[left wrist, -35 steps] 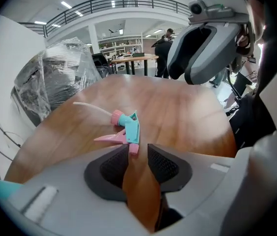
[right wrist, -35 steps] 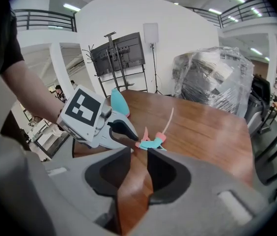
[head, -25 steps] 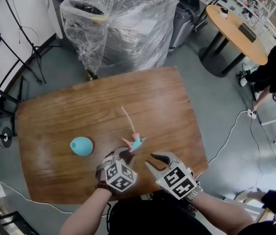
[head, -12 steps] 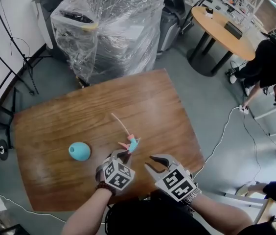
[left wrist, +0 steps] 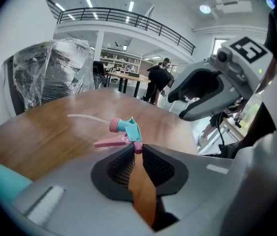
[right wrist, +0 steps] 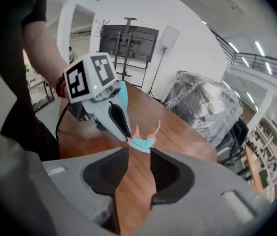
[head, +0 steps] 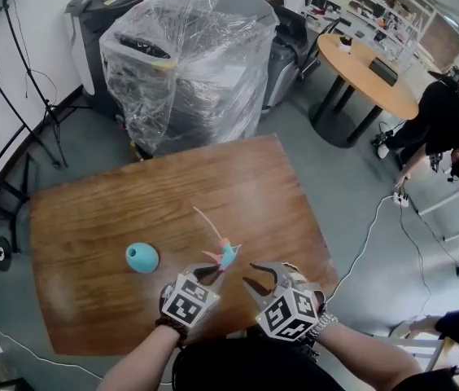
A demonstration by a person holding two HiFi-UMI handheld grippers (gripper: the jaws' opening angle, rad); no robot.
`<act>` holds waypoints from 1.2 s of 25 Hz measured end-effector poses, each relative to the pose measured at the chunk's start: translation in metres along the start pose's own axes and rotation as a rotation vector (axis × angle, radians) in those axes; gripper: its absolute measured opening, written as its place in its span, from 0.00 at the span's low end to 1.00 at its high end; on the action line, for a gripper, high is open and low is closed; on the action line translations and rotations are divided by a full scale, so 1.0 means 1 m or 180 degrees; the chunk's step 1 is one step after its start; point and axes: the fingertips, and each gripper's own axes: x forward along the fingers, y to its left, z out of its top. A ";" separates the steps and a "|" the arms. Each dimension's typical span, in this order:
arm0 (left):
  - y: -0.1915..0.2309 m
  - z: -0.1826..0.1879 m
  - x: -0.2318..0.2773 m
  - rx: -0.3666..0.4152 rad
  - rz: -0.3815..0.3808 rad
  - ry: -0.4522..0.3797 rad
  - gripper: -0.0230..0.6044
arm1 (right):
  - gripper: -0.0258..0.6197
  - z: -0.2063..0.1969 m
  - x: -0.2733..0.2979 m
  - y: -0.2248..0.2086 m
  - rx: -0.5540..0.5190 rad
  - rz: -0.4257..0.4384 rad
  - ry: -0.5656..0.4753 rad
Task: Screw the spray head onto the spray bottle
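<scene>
I see a spray head [head: 226, 255] that is blue-green, with a pink trigger, a pink ring and a thin pale tube. Left of it, the spray bottle [head: 142, 257] is the same blue-green all over. The tabletop [head: 132, 194] is brown wood with darker streaks. The floor [head: 345, 169] is dull grey. Far off on the right, a round table [head: 360, 59] is light orange-brown, and a person [head: 441, 116] there wears black. The far wrapped stack [head: 189, 55] is shiny see-through plastic over dark things.

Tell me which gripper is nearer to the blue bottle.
Left. The left gripper, whose jaws have just been closing on the spray head, is right of the bottle, apart from it. The right gripper, jaws just opening with nothing between them, is farther right.
</scene>
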 end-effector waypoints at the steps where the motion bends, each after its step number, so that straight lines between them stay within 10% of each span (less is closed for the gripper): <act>1: -0.004 0.005 -0.006 -0.0090 -0.0079 -0.0045 0.15 | 0.24 0.002 -0.001 0.001 -0.0248 -0.0065 0.0011; 6: -0.023 0.025 -0.032 -0.0529 -0.0538 -0.0209 0.15 | 0.34 0.013 -0.006 -0.003 -0.1514 -0.0472 0.0162; 13: -0.042 0.049 -0.052 -0.0909 -0.0938 -0.0297 0.15 | 0.37 0.019 -0.005 -0.006 -0.2444 -0.0668 0.0235; 30: -0.069 0.084 -0.049 -0.1311 -0.0955 -0.0196 0.15 | 0.36 0.020 0.010 -0.035 -0.3190 -0.0664 -0.0158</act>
